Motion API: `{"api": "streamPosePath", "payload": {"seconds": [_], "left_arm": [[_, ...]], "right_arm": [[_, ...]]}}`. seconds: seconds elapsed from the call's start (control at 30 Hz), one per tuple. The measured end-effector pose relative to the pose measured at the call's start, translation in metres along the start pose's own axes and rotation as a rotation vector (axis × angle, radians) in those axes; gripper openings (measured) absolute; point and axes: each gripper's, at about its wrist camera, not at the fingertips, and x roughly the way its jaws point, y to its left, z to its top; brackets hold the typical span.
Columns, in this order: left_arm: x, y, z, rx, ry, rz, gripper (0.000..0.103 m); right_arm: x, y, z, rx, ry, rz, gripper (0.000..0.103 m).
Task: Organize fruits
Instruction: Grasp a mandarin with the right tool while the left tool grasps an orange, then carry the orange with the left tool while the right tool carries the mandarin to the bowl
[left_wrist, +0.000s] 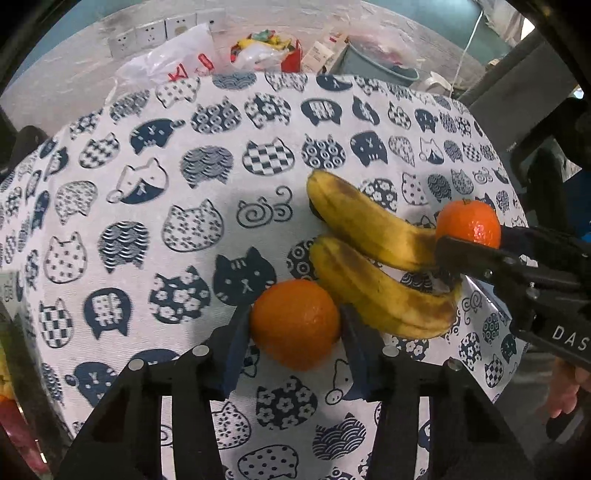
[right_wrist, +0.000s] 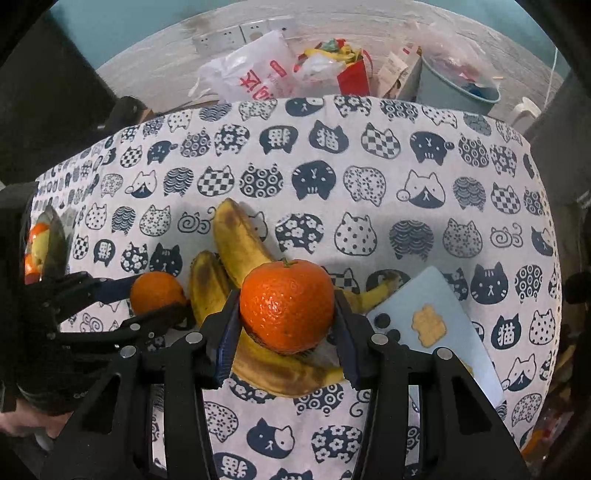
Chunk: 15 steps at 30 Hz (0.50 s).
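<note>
Nearest the left wrist camera, the left gripper (left_wrist: 295, 325) has its blue-padded jaws closed against the sides of an orange (left_wrist: 295, 323), which sits on the cat-print tablecloth (left_wrist: 166, 229) covering the table. Just beyond it lie two browning bananas (left_wrist: 373, 258), curved side by side, the nearer one touching this orange. Further right in the same view, the right gripper (left_wrist: 469, 243) comes in from the side, its jaws gripping a second orange (left_wrist: 469, 223) that sits over the bananas' stem end.

The right wrist camera gives that second orange (right_wrist: 287, 305) close up: the right gripper (right_wrist: 286, 314) clamps it on both flanks, green stem nub upward, directly above the bananas (right_wrist: 236, 251) (whether it rests on them or hangs just clear I cannot tell). To its left, the left gripper (right_wrist: 159, 295) holds the first orange (right_wrist: 157, 291) beside the bananas.

Only this view shows a pale blue phone (right_wrist: 436, 325) lying on the cloth just right of the bananas, and a little fruit at the far left edge, too blurred to name.

Past the table's far edge, both views show plastic bags (right_wrist: 255, 74), a grey bin (right_wrist: 458, 92) and wall sockets (left_wrist: 147, 33).
</note>
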Motion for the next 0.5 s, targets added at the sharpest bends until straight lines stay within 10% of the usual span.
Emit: {"api": "streamPosePath", "payload": {"seconds": [0.5], "left_arm": [[-0.067, 0.013, 0.000, -0.010, -0.148, 0.048, 0.049]], "right_arm": [[-0.034, 0.038, 0.016, -0.079, -0.091, 0.014, 0.046]]}}
